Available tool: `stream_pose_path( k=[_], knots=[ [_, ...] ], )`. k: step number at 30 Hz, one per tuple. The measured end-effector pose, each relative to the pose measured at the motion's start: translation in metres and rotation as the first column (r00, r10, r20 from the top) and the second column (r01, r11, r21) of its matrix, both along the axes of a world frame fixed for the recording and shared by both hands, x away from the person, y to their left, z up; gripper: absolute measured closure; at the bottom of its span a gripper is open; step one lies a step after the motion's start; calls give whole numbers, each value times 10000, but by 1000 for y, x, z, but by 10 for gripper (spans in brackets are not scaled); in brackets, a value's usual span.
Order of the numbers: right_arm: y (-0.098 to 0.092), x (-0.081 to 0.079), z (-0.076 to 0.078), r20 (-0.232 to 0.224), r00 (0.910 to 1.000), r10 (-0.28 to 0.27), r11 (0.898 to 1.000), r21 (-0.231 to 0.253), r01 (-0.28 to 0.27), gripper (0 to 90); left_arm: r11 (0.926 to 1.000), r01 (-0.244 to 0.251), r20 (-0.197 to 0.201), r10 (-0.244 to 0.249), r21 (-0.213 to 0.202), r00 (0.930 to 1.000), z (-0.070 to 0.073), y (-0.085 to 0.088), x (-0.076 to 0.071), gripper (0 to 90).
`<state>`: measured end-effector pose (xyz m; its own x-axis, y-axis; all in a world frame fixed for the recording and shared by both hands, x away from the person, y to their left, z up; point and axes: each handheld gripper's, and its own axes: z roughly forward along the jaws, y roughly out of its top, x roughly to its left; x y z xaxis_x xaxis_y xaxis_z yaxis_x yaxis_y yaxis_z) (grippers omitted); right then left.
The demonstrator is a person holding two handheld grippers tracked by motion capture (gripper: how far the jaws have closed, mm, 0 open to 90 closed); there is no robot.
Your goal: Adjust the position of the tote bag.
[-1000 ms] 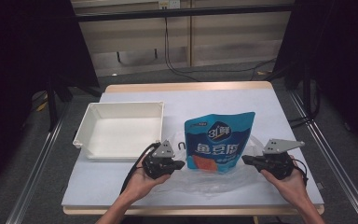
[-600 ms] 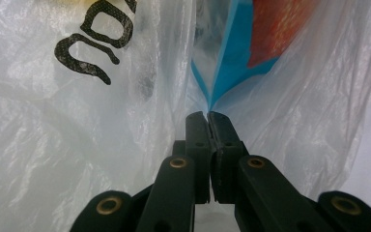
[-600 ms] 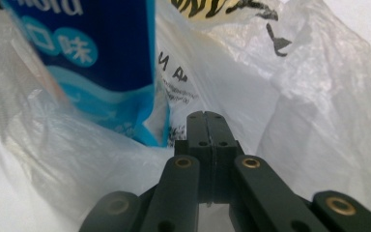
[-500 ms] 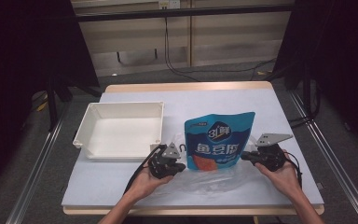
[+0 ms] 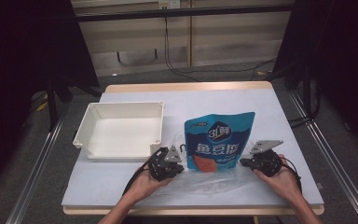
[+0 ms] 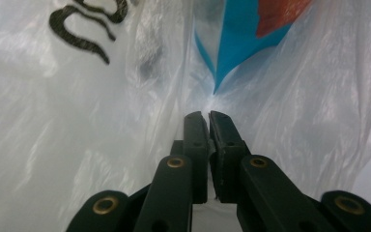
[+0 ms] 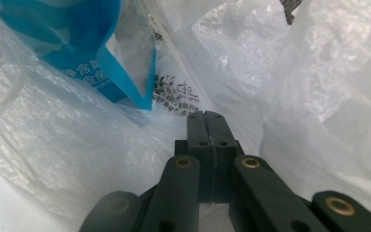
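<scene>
Plenty of bare surface [image 5: 223, 95] behind everything and along the front-left corner, so a gripper gets through there easily. The white tray [image 5: 119, 129] blocks the left side, and the upright blue pouch [image 5: 218, 142] in its clear plastic bag [image 5: 214, 179] fills the middle.

blue pouch [image 5: 219, 142], clear bag [image 5: 205, 179], white tray [image 5: 121, 130]
</scene>
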<state>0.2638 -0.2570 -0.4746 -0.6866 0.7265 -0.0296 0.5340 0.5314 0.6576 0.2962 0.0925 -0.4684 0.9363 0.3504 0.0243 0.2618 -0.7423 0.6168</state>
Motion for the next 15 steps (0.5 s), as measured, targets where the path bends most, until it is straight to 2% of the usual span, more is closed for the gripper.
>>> stream_pose_path(
  k=[4, 7, 9, 12, 14, 15],
  knots=[
    [0, -1, 2, 91, 9998, -151, 9989, -447, 155, 900, 10000, -38, 43, 38, -27, 10000, 0, 6, 0, 859],
    [-4, -3, 3, 129, 9994, -309, 9972, -682, 317, 900, 9995, 53, 267, -61, 314, 9996, 1, 10, -3, 871],
    [-5, -4, 3, 122, 9994, -311, 9972, -678, 318, 900, 9993, -51, 251, 42, 363, 9997, 2, 12, -5, 875],
    [-10, -6, 3, 254, 9992, -297, 9963, -798, 316, 900, 9992, -21, 286, 10, 391, 9996, 2, 19, -7, 892],
    [-12, -7, 3, 259, 9989, -391, 9950, -904, 412, 900, 9989, 84, 171, -92, 456, 9998, 3, 22, -6, 898],
    [-13, -7, 3, 229, 9989, -420, 9952, -878, 438, 900, 9990, -57, 271, 45, 445, 9996, 2, 23, -7, 898]
  ],
)
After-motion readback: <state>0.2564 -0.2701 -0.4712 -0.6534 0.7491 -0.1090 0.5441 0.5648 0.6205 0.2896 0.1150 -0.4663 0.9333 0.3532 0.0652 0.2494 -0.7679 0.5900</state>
